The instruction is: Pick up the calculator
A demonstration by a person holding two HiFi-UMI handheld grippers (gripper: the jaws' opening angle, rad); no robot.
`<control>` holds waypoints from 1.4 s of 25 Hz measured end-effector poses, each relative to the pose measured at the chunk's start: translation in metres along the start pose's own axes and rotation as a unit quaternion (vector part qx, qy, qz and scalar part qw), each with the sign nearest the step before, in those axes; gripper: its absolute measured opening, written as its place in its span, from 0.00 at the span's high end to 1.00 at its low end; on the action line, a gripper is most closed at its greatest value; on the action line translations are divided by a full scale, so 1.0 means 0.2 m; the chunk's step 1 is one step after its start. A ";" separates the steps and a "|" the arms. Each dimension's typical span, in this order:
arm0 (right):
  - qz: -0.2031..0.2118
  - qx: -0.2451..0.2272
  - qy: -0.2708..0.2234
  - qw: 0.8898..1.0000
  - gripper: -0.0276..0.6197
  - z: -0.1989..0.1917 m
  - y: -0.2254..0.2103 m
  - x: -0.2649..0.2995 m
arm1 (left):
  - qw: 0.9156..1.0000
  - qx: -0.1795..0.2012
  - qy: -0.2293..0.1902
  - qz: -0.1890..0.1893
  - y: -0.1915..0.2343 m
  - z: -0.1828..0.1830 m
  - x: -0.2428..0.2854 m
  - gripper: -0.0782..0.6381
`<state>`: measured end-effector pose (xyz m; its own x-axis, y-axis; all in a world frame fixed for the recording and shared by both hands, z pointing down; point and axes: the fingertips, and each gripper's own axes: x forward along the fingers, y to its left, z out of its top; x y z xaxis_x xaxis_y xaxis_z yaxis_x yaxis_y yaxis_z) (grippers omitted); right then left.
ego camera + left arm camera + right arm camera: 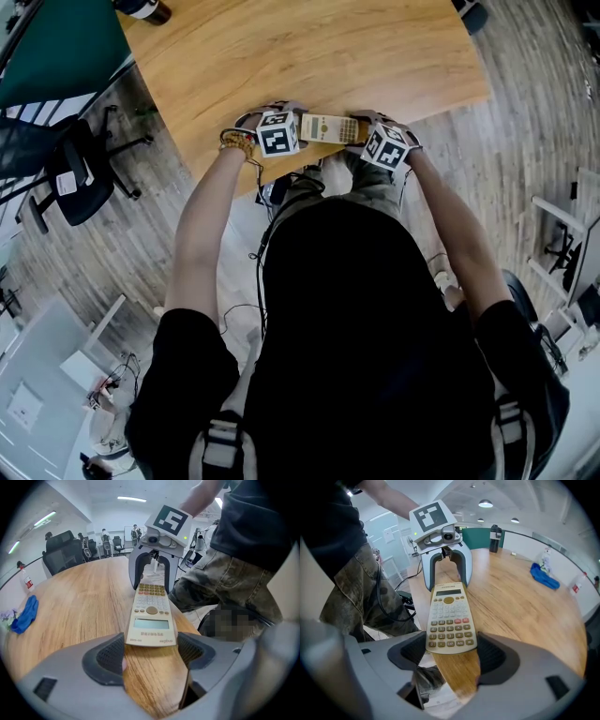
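Left tool (150, 649) and right tool (451, 654) each clamp one end of the calculator (328, 128)

Head view steeply down; gripper views close, seemingly head-on, calculator (328, 128) and table (281, 56) common.

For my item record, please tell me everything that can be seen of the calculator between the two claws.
The calculator is a flat, long, cream-coloured scientific model that looks like plastic. It has a grey display, one round key below it and rows of pale keys, two of them red. Face up, it runs along the near edge of the wooden table. The left claw clasps its display end and the right claw its key end. Whether it is lifted, I cannot tell.
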<state>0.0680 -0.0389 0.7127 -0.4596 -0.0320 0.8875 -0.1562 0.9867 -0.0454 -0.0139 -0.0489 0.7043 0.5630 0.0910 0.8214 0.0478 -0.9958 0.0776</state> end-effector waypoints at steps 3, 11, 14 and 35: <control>-0.005 -0.007 -0.004 1.000 0.41 0.02 -0.02 -0.01 | 1.000 0.003 -0.006 0.006 0.03 -0.01 -0.02 0.37; -0.023 -0.017 -0.021 0.999 0.42 0.12 -0.07 -0.07 | 1.000 0.009 -0.018 0.014 0.06 0.01 -0.12 0.37; -0.027 -0.026 -0.022 0.999 0.42 0.16 -0.08 -0.09 | 0.999 0.009 -0.021 0.025 0.08 -0.01 -0.14 0.37; 0.012 -0.052 -0.044 0.998 0.41 0.41 -0.04 -0.24 | 0.998 -0.051 -0.031 0.025 0.06 -0.11 -0.04 0.37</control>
<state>0.0192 -0.0579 0.6336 -0.5381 -0.0181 0.8427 -0.0542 0.9984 -0.0132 -0.0355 -0.0608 0.7115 0.6123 0.0378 0.7897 -0.0647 -0.9931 0.0977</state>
